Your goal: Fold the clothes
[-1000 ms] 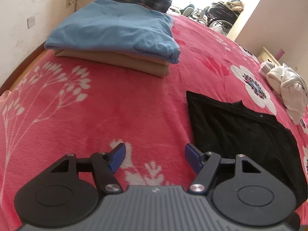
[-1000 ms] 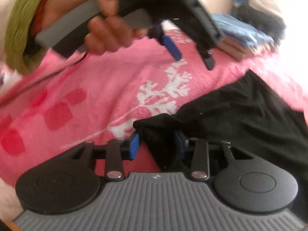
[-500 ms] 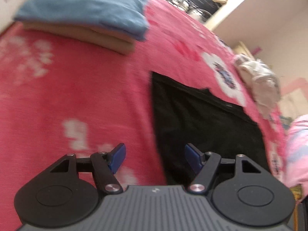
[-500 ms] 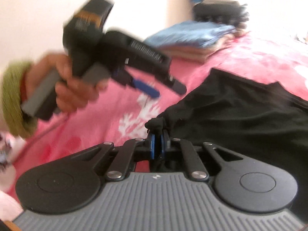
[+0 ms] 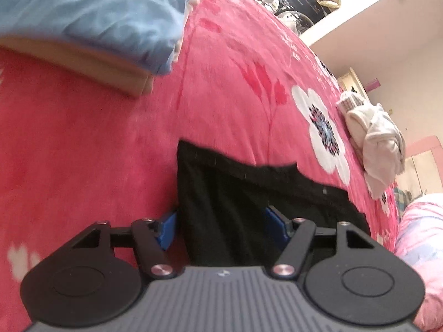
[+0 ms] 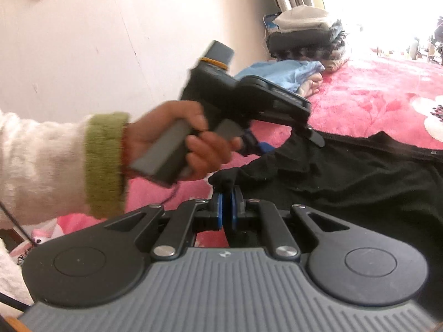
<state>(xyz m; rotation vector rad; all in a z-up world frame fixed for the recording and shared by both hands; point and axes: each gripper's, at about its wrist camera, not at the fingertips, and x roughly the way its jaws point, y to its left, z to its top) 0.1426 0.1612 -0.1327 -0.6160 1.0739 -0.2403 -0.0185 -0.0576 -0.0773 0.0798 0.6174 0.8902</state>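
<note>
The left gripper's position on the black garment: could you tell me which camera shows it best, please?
The left wrist view: the left gripper stands open, its blue fingers straddling the black garment at its edge. The right wrist view shows it from the side, held in a hand, its tips at the cloth and partly hidden.

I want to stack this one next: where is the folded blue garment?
In the left wrist view, the blue garment sits top left on the red blanket, atop a folded tan one.

Black-and-grey ribbed tongs [image 6: 226, 207] with blue pads [image 6: 219, 210] and silver screws [image 6: 164, 250]; fluffy white sleeve [image 6: 41, 166] with a green cuff [image 6: 106, 163].
</note>
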